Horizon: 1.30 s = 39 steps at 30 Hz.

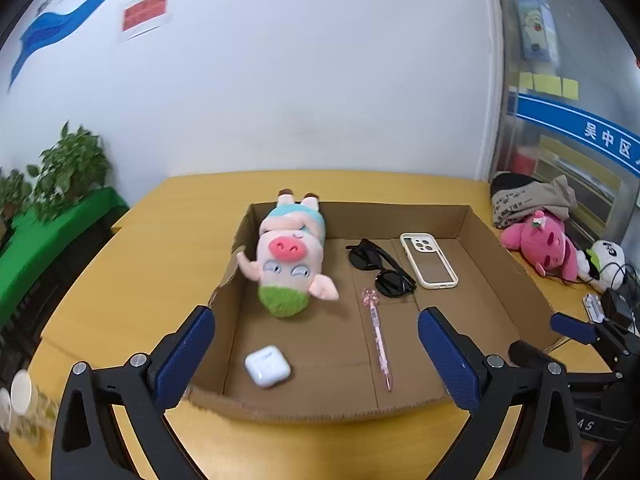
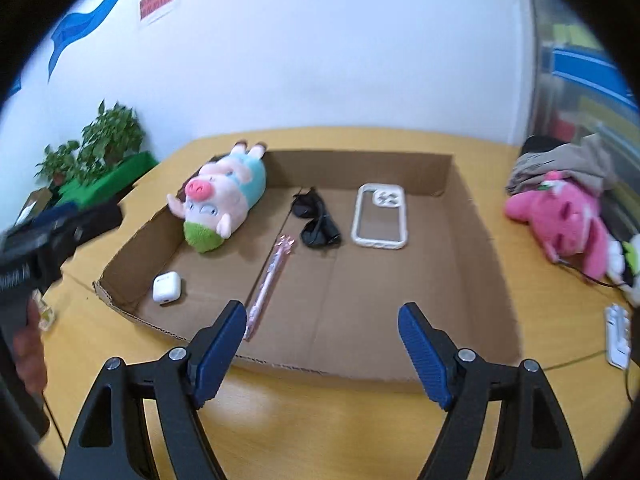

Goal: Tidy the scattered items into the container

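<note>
A shallow cardboard box sits on the yellow table. In it lie a plush pig, black sunglasses, a phone case, a pink pen and a white earbud case. My left gripper is open and empty over the box's near edge. My right gripper is open and empty at the box's near edge; it also shows in the left wrist view.
A pink plush and folded clothes lie on the table right of the box, with cables and a white device. Potted plants stand at the left on a green surface. A white wall is behind.
</note>
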Each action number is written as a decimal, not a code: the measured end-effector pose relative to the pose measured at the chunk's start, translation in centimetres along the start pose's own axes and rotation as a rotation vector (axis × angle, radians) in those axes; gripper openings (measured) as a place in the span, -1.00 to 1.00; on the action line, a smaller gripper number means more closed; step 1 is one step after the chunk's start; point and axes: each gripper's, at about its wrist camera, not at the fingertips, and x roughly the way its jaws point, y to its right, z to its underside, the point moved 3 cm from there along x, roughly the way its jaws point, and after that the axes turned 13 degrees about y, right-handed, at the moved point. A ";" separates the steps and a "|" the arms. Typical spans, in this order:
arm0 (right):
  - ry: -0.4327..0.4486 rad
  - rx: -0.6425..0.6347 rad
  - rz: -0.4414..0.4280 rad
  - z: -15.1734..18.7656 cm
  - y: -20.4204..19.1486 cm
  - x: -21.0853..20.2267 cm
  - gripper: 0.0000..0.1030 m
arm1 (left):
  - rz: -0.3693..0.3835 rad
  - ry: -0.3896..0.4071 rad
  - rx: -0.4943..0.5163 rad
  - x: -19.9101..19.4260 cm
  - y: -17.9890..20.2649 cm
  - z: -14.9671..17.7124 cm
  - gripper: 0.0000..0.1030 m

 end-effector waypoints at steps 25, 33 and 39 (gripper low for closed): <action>0.044 -0.026 0.088 1.7 0.3 -3.6 0.52 | -0.010 -0.008 -0.017 -2.4 2.5 2.8 1.00; 0.036 -0.025 0.086 2.1 0.1 -3.5 0.52 | -0.005 -0.012 -0.001 -2.5 3.1 3.3 1.00; 0.032 -0.024 0.089 2.5 0.1 -3.5 0.52 | -0.009 -0.030 -0.014 -2.3 2.9 3.8 1.00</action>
